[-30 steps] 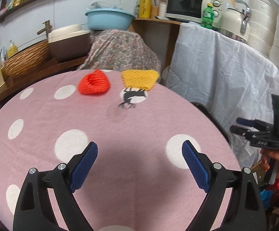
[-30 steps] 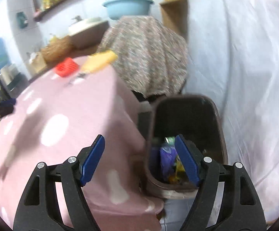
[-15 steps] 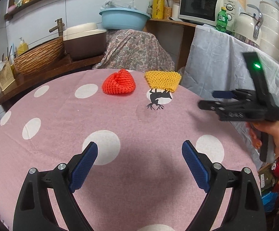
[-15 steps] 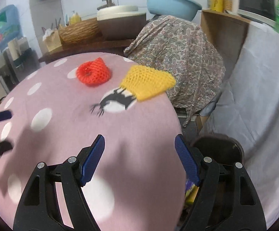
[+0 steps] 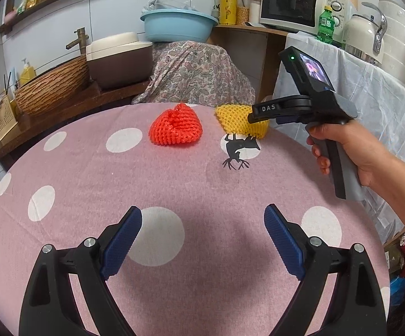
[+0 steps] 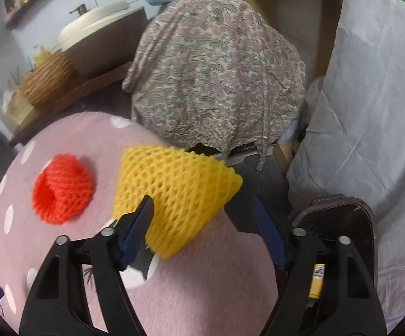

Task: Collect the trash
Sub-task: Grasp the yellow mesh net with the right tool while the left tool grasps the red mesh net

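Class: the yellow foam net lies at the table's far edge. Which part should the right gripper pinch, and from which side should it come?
Pinch the yellow net across its near, wider end, coming from above and the table's near side. It lies flat and soft, tapering toward the edge, so it should squash between the pads. The right gripper is already there, its jaws closing around that end but not yet pressing.

Two foam fruit nets lie on the table (image 5: 76, 184): one red net (image 5: 174, 126) and one yellow net (image 5: 234, 119). One dark trash bin (image 6: 350, 224) stands beside it. Behind are one blue basin (image 5: 178, 26), one microwave (image 5: 292, 7), one green bottle (image 5: 325, 23), one kettle (image 5: 363, 32) and one wicker basket (image 5: 51, 86).
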`<state>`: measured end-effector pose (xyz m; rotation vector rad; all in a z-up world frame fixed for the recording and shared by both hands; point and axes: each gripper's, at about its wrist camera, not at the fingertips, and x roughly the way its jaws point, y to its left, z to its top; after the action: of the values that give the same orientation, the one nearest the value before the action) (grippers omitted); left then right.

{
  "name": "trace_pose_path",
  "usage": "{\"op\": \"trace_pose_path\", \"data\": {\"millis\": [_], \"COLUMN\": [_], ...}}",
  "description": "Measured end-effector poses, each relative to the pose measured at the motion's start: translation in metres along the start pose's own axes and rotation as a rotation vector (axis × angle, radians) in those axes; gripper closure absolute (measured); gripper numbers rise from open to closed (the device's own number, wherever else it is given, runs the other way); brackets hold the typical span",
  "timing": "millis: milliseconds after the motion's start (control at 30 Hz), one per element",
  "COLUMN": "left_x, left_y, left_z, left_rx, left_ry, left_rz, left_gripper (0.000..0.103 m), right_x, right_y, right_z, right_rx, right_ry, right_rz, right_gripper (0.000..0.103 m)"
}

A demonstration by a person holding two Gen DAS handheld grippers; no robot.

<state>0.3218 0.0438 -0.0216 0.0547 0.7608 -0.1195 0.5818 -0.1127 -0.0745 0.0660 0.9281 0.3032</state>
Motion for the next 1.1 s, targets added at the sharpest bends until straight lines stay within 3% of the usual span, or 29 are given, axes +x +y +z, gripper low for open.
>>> {"op": "trace_pose_path", "data": {"millis": [100, 267, 300, 467, 667, 800, 967, 1100], "left_x": [0.005, 0.015, 0.017, 0.026, 0.045, 0.062, 0.091, 0.118], "left_y": [0.001, 0.008, 0.011, 0.022, 0.024, 0.019, 0.01, 0.002], "left_z": [0.004, 0.009, 0.01, 0.019, 0.042, 0.064, 0.09, 0.101], "left_rx": [0.015, 0.001, -0.002, -0.024, -0.051, -0.035, -0.022, 0.007], "left_ry": [-0.003, -0.003, -0.005, -0.018, -0.011, -0.014, 0.02, 0.068], "left_rz": [0.009, 0.03, 0.04, 0.098, 0.091, 0.132, 0.133, 0.185], "left_gripper": [0.015, 0.015, 0.015, 0.015, 0.015, 0.011, 0.009, 0.009], "right_x": [0.005, 0.005, 0.002, -0.018, -0.055, -0.086, -0.114, -0.126], "right_y": [0.006, 0.008, 0.008, 0.008, 0.005, -0.002, -0.019, -0.031], "right_z": [0.003, 0.005, 0.005, -0.001, -0.016, -0.035, -0.062, -0.082], "right_rx": [-0.02, -0.015, -0.02, -0.048, -0.116, -0.161, -0.189, -0.186], "right_ry": [-0.002, -0.02, -0.034, -0.079, -0.13, -0.163, -0.174, -0.16], "right_rz": [0.009, 0.041, 0.046, 0.107, 0.143, 0.151, 0.16, 0.157], "right_gripper": [0.045, 0.084, 0.086, 0.089, 0.089, 0.089, 0.089, 0.089]}}
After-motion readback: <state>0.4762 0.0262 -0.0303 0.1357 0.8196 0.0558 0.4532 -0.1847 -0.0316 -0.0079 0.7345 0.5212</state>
